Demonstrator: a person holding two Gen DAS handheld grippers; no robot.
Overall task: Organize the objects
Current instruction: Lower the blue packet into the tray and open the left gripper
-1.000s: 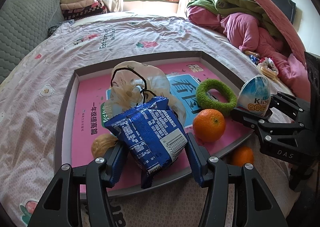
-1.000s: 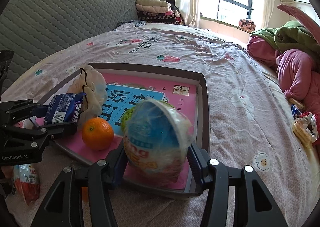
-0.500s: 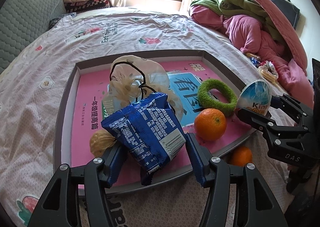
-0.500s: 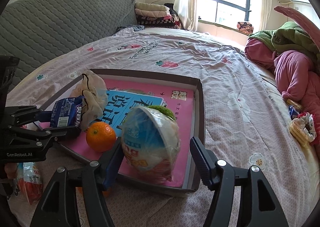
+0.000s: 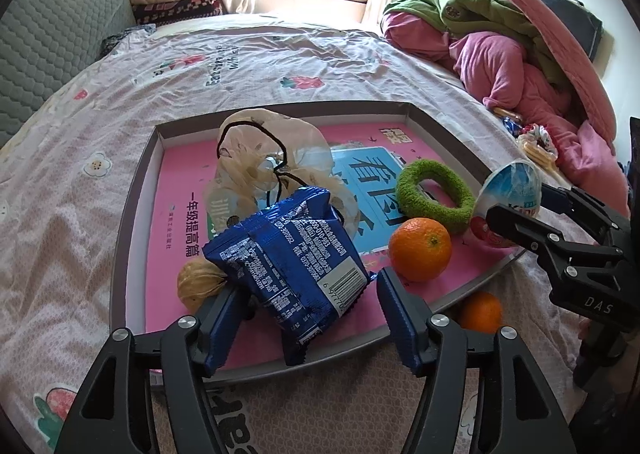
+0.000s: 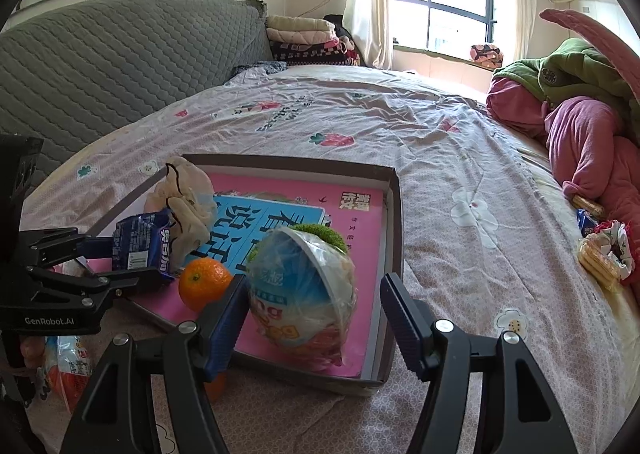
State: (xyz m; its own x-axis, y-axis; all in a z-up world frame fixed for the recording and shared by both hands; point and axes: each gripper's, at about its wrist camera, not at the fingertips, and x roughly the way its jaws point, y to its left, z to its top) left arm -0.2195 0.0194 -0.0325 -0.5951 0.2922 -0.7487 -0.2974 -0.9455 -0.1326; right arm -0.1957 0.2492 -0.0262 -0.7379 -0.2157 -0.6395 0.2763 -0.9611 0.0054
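Observation:
A shallow grey-rimmed tray point(image 5: 132, 214) with a pink floor lies on the bed. My left gripper point(image 5: 304, 314) is open around a blue snack packet point(image 5: 288, 258) that rests in the tray's front. My right gripper point(image 6: 314, 314) is open around a wrapped egg-shaped toy point(image 6: 304, 294) standing in the tray's near right corner; it also shows in the left wrist view point(image 5: 512, 194). In the tray lie an orange point(image 5: 420, 248), a green fuzzy ring point(image 5: 434, 196), a clear plastic bag point(image 5: 272, 166) and a walnut point(image 5: 198, 286).
A second orange point(image 5: 480, 312) lies on the bed outside the tray's front rim. A red snack bag point(image 6: 64, 370) lies at the left. Pink and green bedding point(image 5: 500, 38) and wrapped snacks point(image 6: 604, 250) sit at the right. A grey headboard point(image 6: 120, 62) stands behind.
Both grippers have opened: the left let go of the blue packet, the right let go of the egg toy, which now stands in the tray. Both have drawn back slightly.

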